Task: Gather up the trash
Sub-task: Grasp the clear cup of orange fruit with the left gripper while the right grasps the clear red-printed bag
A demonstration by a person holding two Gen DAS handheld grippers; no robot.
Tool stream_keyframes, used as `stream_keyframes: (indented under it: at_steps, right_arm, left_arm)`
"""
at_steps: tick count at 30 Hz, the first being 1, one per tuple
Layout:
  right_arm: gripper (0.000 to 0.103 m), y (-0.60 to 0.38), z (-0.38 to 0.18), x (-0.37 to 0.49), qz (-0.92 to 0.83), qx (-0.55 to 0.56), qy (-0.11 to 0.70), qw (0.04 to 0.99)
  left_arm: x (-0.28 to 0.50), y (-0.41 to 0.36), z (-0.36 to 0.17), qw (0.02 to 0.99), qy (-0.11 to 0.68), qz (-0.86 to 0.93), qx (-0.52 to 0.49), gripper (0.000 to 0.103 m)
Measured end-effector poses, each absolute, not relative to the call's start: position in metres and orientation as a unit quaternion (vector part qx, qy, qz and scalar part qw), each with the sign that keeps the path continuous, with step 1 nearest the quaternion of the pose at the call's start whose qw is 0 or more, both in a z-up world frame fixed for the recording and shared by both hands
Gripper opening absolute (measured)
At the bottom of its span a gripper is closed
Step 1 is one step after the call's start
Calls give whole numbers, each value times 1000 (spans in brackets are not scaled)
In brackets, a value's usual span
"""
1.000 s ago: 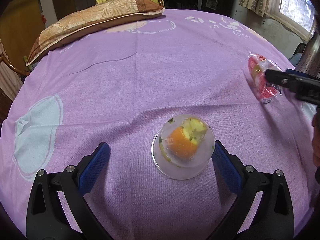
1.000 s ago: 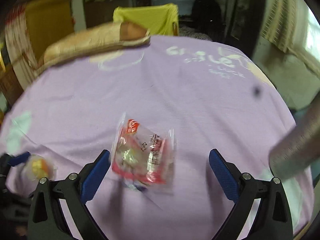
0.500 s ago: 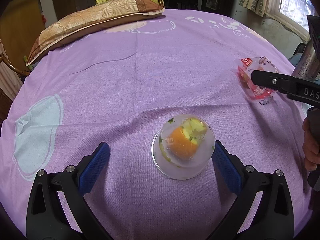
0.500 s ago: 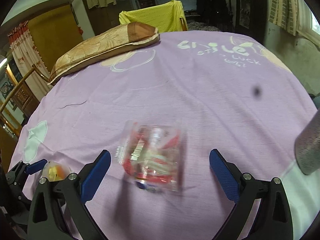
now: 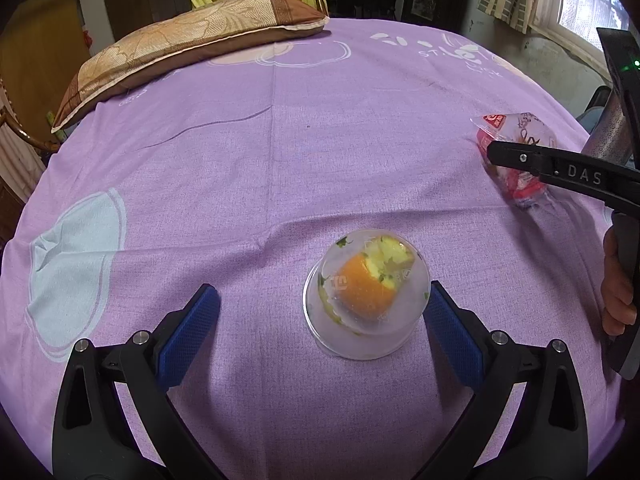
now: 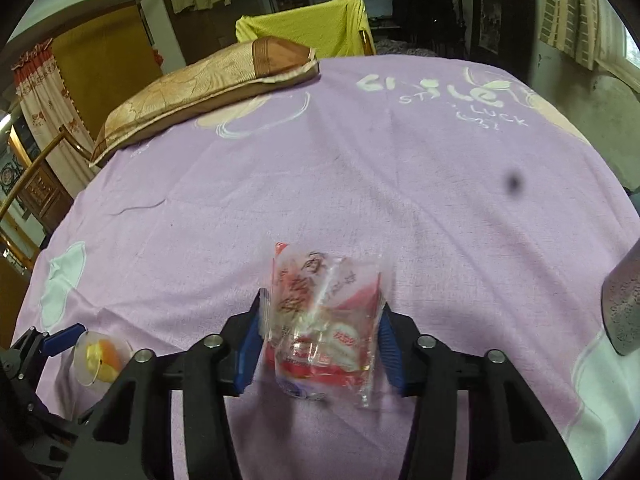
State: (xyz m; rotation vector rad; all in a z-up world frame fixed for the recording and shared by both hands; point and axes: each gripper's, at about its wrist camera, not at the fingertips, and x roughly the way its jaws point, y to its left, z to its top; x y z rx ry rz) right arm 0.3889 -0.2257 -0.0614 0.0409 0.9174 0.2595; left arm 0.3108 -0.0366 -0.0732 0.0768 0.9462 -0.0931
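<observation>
**Wrapper pinched, cup between wide jaws**

Spread across everything: a purple bedsheet [image 5: 280,152] with pale cloud prints. Lying along its far edge, a brown and gold pillow [image 5: 192,40], backed by a yellow-draped chair [image 6: 312,28]. At the right margin, part of a grey metal cylinder [image 6: 624,312]. Nearer, the left gripper [image 5: 320,320], spread wide, blue pads flanking an upturned clear plastic cup [image 5: 366,300] covering orange peel scraps [image 5: 366,288], right pad just beside the cup wall. Clamped between the right gripper [image 6: 320,332] pads, a crinkled red-and-clear snack wrapper [image 6: 324,320], near the sheet's right side.
</observation>
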Motion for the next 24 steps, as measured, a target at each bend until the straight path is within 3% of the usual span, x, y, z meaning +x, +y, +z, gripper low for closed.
stream_keyframes:
  at_steps: [20,24]
  right_arm:
    - [55,-225,-65,384,116,-2,441,890]
    - [55,-225,-65,384,116,-1,441,890]
  left_arm:
    - [311,-36,-72,887,457,-49,38,97]
    - [310,-41,-70,890,450,-62,44,88]
